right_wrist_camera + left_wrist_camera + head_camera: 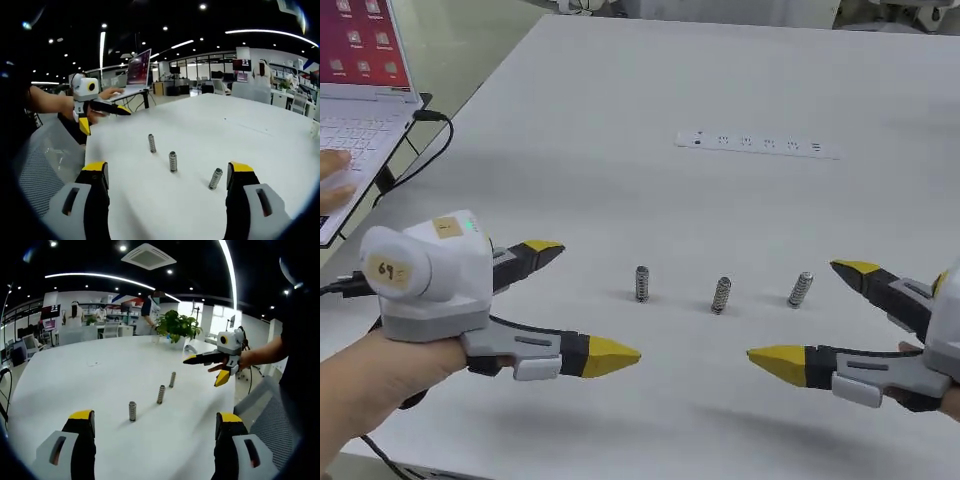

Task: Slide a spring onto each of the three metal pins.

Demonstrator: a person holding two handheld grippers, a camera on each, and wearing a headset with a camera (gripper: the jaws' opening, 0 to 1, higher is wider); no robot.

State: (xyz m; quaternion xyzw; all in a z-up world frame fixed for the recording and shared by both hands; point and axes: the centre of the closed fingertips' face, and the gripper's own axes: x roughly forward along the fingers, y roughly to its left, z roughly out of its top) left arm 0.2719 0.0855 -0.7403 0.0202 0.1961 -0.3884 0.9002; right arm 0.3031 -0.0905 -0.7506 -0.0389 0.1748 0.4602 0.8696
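Note:
Three small coil springs stand in a row on the white table (620,120): a left spring (642,283), a middle spring (721,295) and a right spring (801,289) that leans a little. I cannot make out any pins apart from the coils. My left gripper (585,300) hovers open to the left of the row, holding nothing. My right gripper (808,312) hovers open at the right, close to the right spring and also holding nothing. From the left gripper view the springs (161,394) lie ahead between its jaws, with the right gripper (210,367) beyond. In the right gripper view the springs (151,143) lie ahead too.
An open laptop (360,60) sits at the table's far left with a hand on it, and a black cable (432,150) runs beside it. A white power strip (757,144) lies behind the springs. A potted plant (177,326) stands at the table's far end.

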